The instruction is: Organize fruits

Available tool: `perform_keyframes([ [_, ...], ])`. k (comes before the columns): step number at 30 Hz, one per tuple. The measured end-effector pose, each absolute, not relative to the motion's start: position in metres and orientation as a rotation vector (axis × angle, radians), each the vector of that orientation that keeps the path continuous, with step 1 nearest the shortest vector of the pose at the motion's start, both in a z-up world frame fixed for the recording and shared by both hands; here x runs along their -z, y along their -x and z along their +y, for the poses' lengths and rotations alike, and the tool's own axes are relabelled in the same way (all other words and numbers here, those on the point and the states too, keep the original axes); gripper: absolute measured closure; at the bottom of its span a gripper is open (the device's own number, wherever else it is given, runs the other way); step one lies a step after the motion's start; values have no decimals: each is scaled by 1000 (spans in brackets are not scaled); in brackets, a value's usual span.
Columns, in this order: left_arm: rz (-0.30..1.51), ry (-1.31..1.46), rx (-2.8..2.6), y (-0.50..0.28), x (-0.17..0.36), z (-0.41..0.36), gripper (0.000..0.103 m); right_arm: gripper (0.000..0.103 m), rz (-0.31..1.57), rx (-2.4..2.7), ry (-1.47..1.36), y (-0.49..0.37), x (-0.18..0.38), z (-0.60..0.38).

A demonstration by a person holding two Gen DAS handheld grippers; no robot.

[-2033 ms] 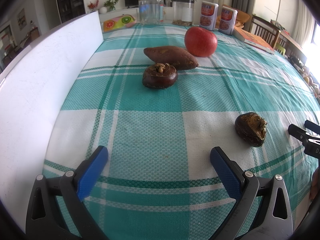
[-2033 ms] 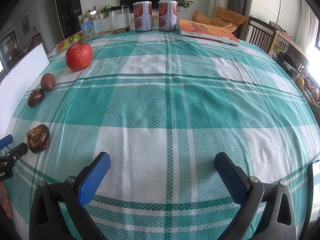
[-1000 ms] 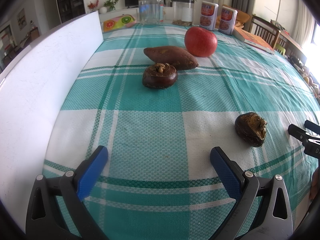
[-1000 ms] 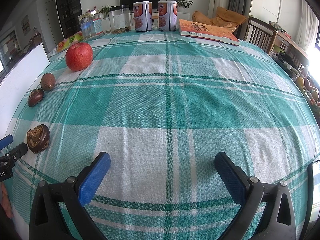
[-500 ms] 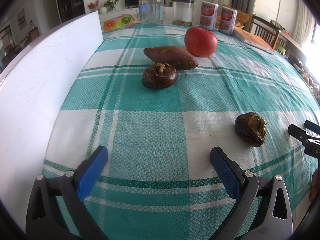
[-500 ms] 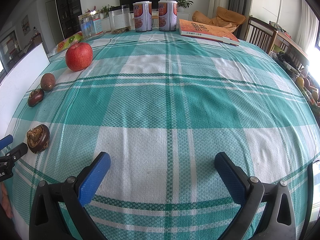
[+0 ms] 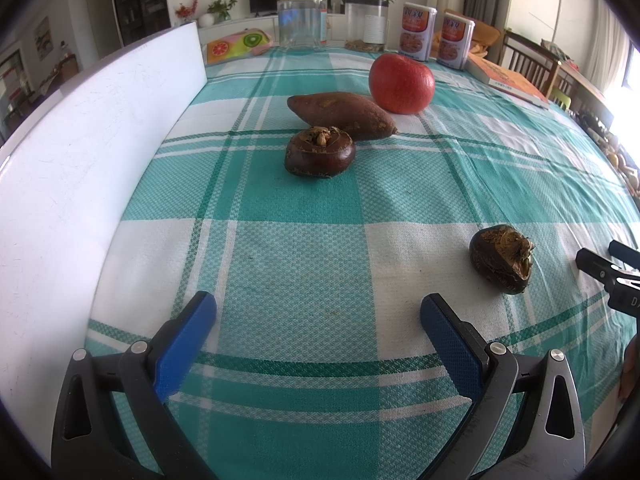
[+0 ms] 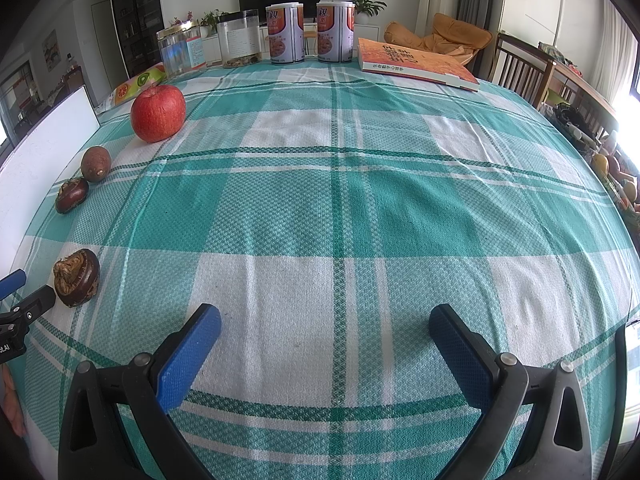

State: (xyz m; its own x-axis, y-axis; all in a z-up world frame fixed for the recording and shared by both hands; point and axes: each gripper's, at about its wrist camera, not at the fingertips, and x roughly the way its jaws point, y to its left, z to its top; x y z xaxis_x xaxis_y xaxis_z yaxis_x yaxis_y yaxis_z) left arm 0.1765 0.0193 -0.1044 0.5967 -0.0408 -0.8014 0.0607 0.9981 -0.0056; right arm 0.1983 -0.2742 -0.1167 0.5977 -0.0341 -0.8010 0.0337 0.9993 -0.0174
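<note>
On the green-and-white checked cloth lie a red apple [image 7: 401, 83], a brown sweet potato [image 7: 341, 115] and two dark water chestnuts, one far [image 7: 320, 153] and one near, at right [image 7: 503, 259]. My left gripper [image 7: 318, 320] is open and empty, low over the cloth, the near chestnut ahead to its right. My right gripper [image 8: 325, 332] is open and empty over bare cloth. In the right wrist view the apple [image 8: 157, 113], sweet potato [image 8: 96, 163] and the two chestnuts [image 8: 72, 195] [image 8: 77, 277] line the left side.
A white board [image 7: 80, 168] stands along the left table edge. Jars [image 7: 302, 21], two cans [image 8: 310, 34], a fruit-print packet [image 7: 236, 45] and an orange book [image 8: 412, 64] sit at the far edge. Chairs stand at right.
</note>
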Motion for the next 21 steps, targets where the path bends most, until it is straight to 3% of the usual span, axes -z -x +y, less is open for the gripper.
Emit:
perform_keyframes([
  [21,951,62,128,-180,98,29,2,0,930,40,0,-199,116,-274],
])
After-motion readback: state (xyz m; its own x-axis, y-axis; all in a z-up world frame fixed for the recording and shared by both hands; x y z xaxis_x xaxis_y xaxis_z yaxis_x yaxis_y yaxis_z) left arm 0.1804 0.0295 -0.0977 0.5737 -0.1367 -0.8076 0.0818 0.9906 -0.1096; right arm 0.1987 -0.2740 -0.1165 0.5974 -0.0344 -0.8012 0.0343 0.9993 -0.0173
